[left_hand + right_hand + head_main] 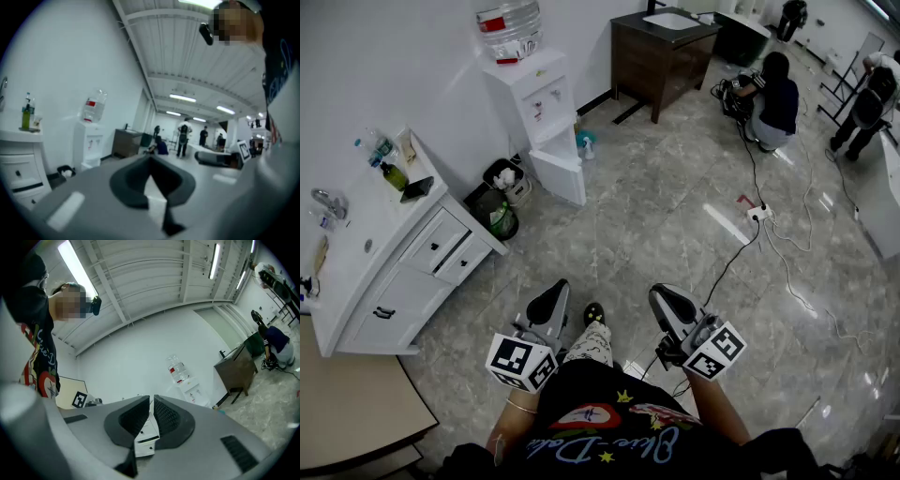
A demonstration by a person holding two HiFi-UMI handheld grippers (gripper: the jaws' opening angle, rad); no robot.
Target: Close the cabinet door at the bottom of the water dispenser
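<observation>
Little print can be read. In the head view, blue cursive lettering is seen across the black shirt (609, 439); its first word is read as "Blue", and the rest cannot be made out. A red label (493, 22) is carried by the water bottle (516, 39), its print too small to read. Patterned square markers (521, 361) are borne by the left gripper (551, 298) and the right gripper (667, 298).
</observation>
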